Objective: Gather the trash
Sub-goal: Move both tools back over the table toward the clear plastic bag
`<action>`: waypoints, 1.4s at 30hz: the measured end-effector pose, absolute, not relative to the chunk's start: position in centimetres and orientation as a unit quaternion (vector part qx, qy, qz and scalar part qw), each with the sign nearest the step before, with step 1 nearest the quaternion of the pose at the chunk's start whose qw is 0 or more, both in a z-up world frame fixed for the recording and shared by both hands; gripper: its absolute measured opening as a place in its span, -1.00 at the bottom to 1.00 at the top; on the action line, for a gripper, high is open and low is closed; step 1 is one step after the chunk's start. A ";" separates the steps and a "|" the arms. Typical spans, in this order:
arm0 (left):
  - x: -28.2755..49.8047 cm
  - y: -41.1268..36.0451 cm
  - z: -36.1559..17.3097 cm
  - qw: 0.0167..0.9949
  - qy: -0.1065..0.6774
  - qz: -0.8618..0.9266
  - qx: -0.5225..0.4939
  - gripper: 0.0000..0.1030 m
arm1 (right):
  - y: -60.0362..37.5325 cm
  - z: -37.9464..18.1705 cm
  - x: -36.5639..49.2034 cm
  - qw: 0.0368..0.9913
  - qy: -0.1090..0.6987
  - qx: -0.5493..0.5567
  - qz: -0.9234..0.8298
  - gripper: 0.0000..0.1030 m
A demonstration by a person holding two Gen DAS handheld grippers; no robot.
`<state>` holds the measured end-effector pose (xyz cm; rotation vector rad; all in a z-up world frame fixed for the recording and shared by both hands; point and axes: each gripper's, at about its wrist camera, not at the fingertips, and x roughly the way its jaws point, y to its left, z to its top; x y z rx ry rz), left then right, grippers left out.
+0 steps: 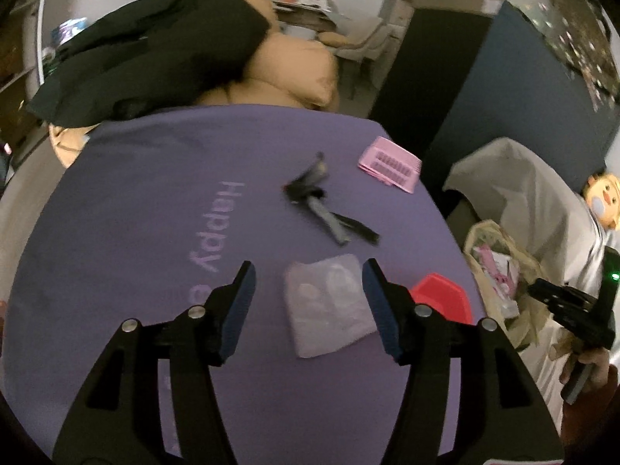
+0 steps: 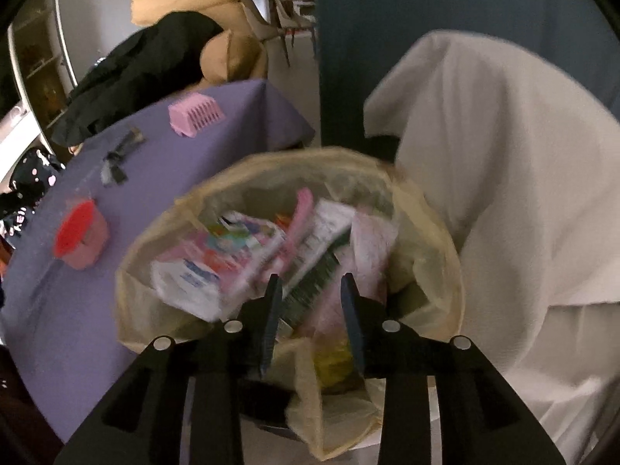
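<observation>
My left gripper (image 1: 309, 271) is open above the purple tablecloth (image 1: 162, 201), its fingers either side of a clear plastic blister pack (image 1: 329, 304). A red-lidded pink tub (image 1: 441, 298) sits just right of it, also in the right wrist view (image 2: 79, 234). Black and grey scraps (image 1: 325, 203) and a pink comb-like box (image 1: 389, 164) lie farther back. My right gripper (image 2: 312, 292) is open and empty over the bin with a beige liner (image 2: 438, 232), which holds several packets and wrappers (image 2: 248, 255). The right gripper also shows in the left wrist view (image 1: 569, 302).
A black coat (image 1: 147, 50) lies over tan cushions (image 1: 294, 69) behind the table. A chair under a white sheet (image 2: 503, 162) stands right of the bin, before a dark blue panel (image 2: 426, 19).
</observation>
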<state>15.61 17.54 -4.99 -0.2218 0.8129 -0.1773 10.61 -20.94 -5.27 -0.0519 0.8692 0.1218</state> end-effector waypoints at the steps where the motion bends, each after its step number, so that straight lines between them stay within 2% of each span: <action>1: 15.5 18.1 -5.0 0.910 0.392 -0.081 -0.112 0.05 | -20.5 -4.6 10.6 0.908 0.413 -0.027 0.063 -0.40; 5: 15.1 19.8 -5.1 0.911 0.387 -0.070 -0.124 0.07 | -17.9 -2.3 10.6 0.917 0.386 -0.033 0.090 -0.23; 8: 14.6 21.0 -5.6 0.909 0.391 -0.067 -0.130 0.07 | -15.9 -1.1 11.0 0.920 0.375 -0.027 0.114 0.00; 9: 14.4 21.5 -5.8 0.908 0.392 -0.065 -0.134 0.07 | -15.1 -0.8 11.3 0.919 0.374 -0.030 0.121 0.14; 19: 13.0 24.7 -7.1 0.909 0.389 -0.043 -0.145 0.07 | -5.1 -1.4 13.4 0.896 0.394 -0.075 0.189 0.17; 32: 12.3 28.2 -8.7 0.906 0.389 -0.033 -0.165 0.07 | 6.4 -6.4 17.1 0.846 0.463 -0.108 0.241 0.16; 38: 12.0 29.8 -9.1 0.904 0.386 -0.029 -0.182 0.07 | 7.8 -8.1 19.7 0.833 0.492 -0.138 0.214 0.00; 39: 12.0 30.0 -9.3 0.903 0.387 -0.030 -0.185 0.07 | 7.8 -8.5 19.9 0.829 0.498 -0.139 0.214 -0.12; 41: 12.0 30.2 -9.4 0.902 0.388 -0.031 -0.188 0.07 | 7.9 -8.7 19.8 0.825 0.498 -0.142 0.224 -0.23; 42: 12.0 30.3 -9.4 0.902 0.388 -0.031 -0.189 0.07 | 8.0 -8.7 19.6 0.822 0.501 -0.142 0.230 -0.40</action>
